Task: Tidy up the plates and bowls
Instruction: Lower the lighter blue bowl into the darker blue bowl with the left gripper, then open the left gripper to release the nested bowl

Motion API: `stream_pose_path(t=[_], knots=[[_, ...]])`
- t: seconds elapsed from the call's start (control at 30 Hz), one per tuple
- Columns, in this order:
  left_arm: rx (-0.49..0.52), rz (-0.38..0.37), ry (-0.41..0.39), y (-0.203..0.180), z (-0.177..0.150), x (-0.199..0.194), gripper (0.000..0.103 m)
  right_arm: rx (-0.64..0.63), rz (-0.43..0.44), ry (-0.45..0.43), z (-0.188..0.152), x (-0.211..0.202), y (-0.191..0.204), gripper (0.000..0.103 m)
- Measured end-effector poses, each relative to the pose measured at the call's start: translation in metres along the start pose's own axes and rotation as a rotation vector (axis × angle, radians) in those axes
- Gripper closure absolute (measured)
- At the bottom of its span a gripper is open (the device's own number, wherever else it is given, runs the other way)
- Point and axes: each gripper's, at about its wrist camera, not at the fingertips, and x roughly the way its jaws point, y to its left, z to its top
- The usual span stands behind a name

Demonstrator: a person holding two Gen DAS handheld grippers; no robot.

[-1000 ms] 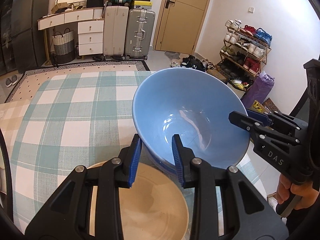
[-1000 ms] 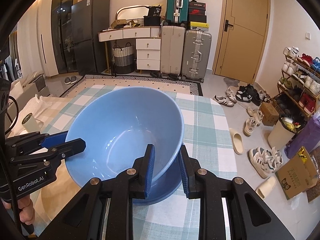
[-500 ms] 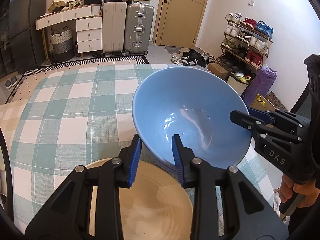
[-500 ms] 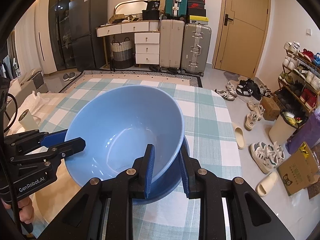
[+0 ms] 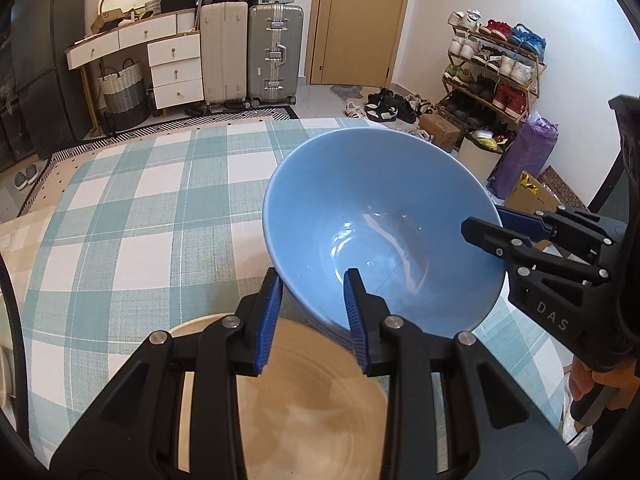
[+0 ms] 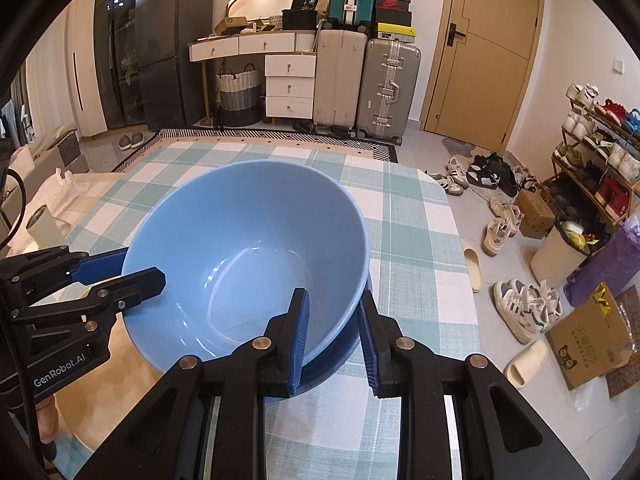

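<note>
A light blue bowl [image 5: 380,216] [image 6: 248,240] hangs tilted just over the table, held by its rim from two sides. My left gripper [image 5: 314,280] [image 6: 128,268] is shut on the rim nearest it, one pad inside the bowl and one outside. My right gripper [image 6: 334,300] [image 5: 480,228] is shut on the opposite rim in the same way. Under the bowl sits a darker blue dish [image 6: 336,356]; I cannot tell whether they touch. A beige plate [image 5: 304,400] [image 6: 120,352] lies beside it, below the left gripper.
The table wears a green and white checked cloth [image 5: 140,208], and its right edge [image 6: 460,248] is close to the bowl. A pale roll [image 6: 40,224] stands at the left. Shoes, a cardboard box [image 6: 592,336] and a shoe rack fill the floor to the right.
Both grippers have sunk a little with the blue bowl, which now sits lower over the darker dish and the beige plate. Neither grip has changed.
</note>
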Motion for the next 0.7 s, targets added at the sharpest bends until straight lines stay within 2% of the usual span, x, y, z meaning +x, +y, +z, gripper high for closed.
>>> stream_pose_path(t=[0.27, 0.7], knots=[[0.017, 0.015, 0.017, -0.001, -0.003, 0.017, 0.075, -0.014, -0.014, 0.014, -0.007, 0.008, -0.001, 0.078], [0.059, 0.058, 0.003, -0.008, -0.007, 0.022, 0.073, -0.041, -0.037, 0.024, -0.011, 0.015, 0.001, 0.077]])
